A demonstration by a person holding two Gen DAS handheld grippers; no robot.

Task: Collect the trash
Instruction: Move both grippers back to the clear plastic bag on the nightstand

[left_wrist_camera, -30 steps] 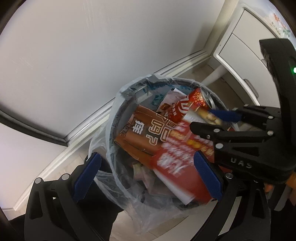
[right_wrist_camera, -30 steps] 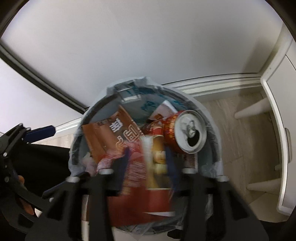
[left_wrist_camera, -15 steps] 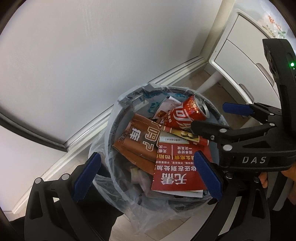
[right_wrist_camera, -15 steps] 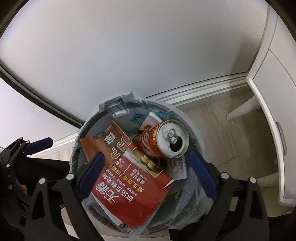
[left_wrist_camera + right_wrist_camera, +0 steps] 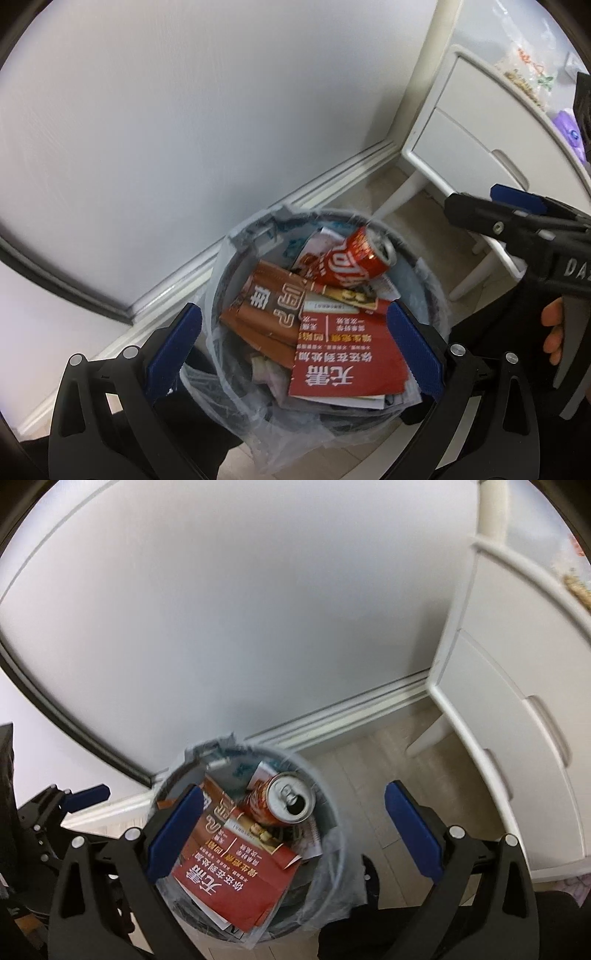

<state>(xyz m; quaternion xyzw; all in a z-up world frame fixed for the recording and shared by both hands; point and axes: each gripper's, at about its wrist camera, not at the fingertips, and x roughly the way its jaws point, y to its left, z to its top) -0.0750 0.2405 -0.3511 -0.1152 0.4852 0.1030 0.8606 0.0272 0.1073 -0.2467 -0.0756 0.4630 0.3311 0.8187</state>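
A round bin [image 5: 216, 295] [image 5: 295, 755] lined with a clear bag stands on the floor by the wall. On top of its contents lie a red leaflet [image 5: 347, 369] [image 5: 229, 882], a red drink can [image 5: 347, 266] [image 5: 280, 801] and a brown packet [image 5: 266, 310] [image 5: 214, 812]. My left gripper [image 5: 293, 332] hangs open above the bin and holds nothing. My right gripper [image 5: 295, 812] is higher over the bin's right side. Its jaws are opening wide, and no pad touches the trash. Its fingers [image 5: 480, 218] show at the right of the left wrist view.
A white drawer cabinet [image 5: 461, 147] [image 5: 498, 738] on legs stands right of the bin. A white wall with a baseboard [image 5: 332, 184] runs behind it. A person's hand [image 5: 552, 332] grips the right tool. Dark trousers [image 5: 369, 934] lie below the bin.
The right gripper opened and let go of the red leaflet, which now lies flat in the bin. Both grippers rose away from the bin, the right one more.
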